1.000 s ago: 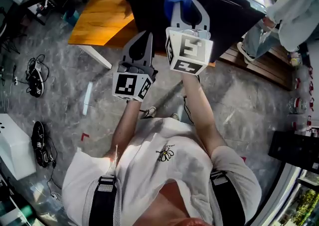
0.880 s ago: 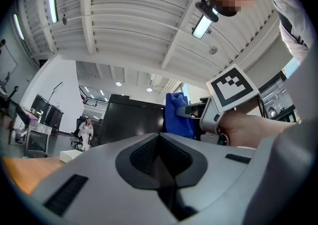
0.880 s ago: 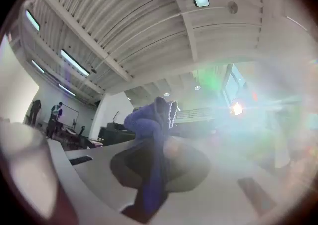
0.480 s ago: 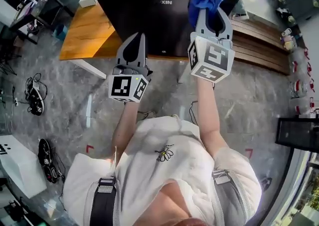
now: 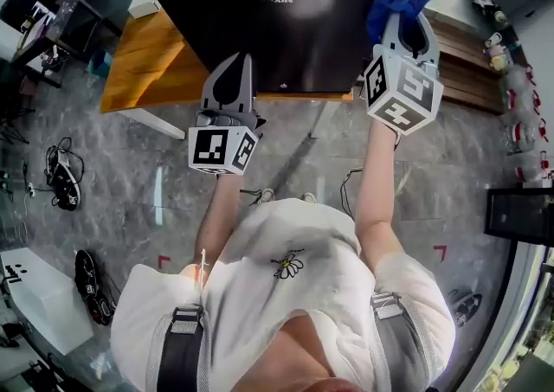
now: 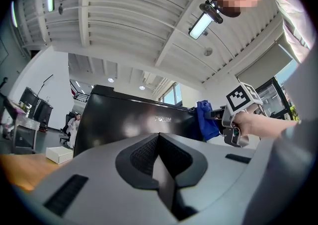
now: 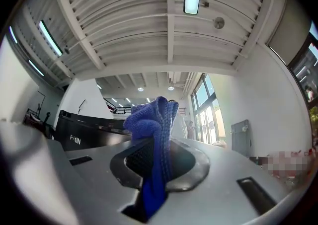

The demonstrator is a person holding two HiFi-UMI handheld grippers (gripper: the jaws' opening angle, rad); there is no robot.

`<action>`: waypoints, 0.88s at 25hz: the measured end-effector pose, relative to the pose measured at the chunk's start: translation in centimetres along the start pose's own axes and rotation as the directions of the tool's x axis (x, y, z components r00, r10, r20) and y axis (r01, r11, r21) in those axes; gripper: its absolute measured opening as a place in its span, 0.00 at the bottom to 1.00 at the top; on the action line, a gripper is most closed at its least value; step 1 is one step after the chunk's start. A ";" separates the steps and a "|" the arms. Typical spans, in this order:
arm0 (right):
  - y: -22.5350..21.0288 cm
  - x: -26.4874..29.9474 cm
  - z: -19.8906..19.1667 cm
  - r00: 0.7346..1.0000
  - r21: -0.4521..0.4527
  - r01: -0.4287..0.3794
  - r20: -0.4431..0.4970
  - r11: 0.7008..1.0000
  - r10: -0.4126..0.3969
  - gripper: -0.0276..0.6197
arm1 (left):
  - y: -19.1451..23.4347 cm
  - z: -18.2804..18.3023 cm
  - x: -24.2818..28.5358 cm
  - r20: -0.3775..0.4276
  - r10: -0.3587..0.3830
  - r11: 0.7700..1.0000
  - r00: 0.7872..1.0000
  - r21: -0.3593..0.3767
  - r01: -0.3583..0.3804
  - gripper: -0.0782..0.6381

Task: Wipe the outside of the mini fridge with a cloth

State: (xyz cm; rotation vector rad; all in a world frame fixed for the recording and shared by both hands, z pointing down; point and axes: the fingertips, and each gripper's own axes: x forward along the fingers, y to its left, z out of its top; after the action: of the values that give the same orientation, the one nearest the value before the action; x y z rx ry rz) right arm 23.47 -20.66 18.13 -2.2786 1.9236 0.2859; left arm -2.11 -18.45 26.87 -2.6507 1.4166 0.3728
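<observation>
- Right gripper view: my right gripper pinches a blue cloth, which is bunched above the jaws.
- In the head view the cloth is at the right edge of the black mini fridge, which stands on a wooden table.
- My left gripper has its jaws pressed together with nothing between them, and it is before the fridge front.
</observation>
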 end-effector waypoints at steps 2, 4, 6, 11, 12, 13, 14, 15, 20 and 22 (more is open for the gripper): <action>-0.2 0.1 0.0 1.000 -0.012 0.006 -0.005 1.000 -0.006 0.14 | 0.3 0.1 -0.1 0.002 0.002 1.000 1.000 -0.001 -0.002 0.12; -0.7 0.3 0.1 1.000 -0.019 0.026 -0.011 0.999 -0.026 0.14 | 0.6 0.4 -0.2 0.005 0.002 1.000 1.000 -0.001 -0.002 0.12; -1.3 0.4 0.1 0.999 -0.018 0.046 -0.018 0.999 -0.046 0.14 | 0.9 0.6 -0.4 0.007 0.001 1.000 1.000 0.001 -0.001 0.12; -2.7 0.6 0.2 0.995 -0.030 0.099 -0.031 0.995 -0.100 0.14 | 1.6 1.1 -1.1 0.019 0.012 1.000 1.000 0.003 -0.012 0.12; -2.9 0.6 0.2 0.993 -0.026 0.108 -0.034 0.994 -0.109 0.14 | 1.8 1.2 -1.2 0.019 0.014 1.000 1.000 0.004 -0.014 0.12; -3.1 0.5 0.1 0.993 -0.017 0.115 -0.035 0.993 -0.116 0.14 | 1.9 1.3 -1.4 0.019 0.016 1.000 1.000 0.006 -0.016 0.12; -3.2 0.3 0.0 0.992 -0.004 0.119 -0.032 0.993 -0.119 0.14 | 2.0 1.4 -1.5 0.019 0.018 1.000 1.000 0.007 -0.018 0.12; -3.0 -0.2 0.0 0.993 0.007 0.116 -0.023 0.993 -0.116 0.14 | 2.2 1.5 -1.6 0.019 0.021 1.000 1.000 0.008 -0.021 0.12; 3.0 -2.8 0.9 1.000 0.072 -0.023 0.011 0.997 0.022 0.14 | 3.4 1.5 -2.5 0.016 0.045 0.999 0.999 0.013 -0.045 0.12; 6.8 -3.4 0.5 0.993 0.112 -0.118 0.012 0.987 0.118 0.14 | 3.9 1.6 -3.1 0.012 0.059 0.998 0.998 0.017 -0.059 0.12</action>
State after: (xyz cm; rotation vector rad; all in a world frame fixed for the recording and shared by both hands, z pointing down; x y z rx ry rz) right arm 16.16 -18.43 18.57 -2.0961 2.0211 0.1915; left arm -7.23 -17.83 26.20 -2.5940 1.4906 0.3790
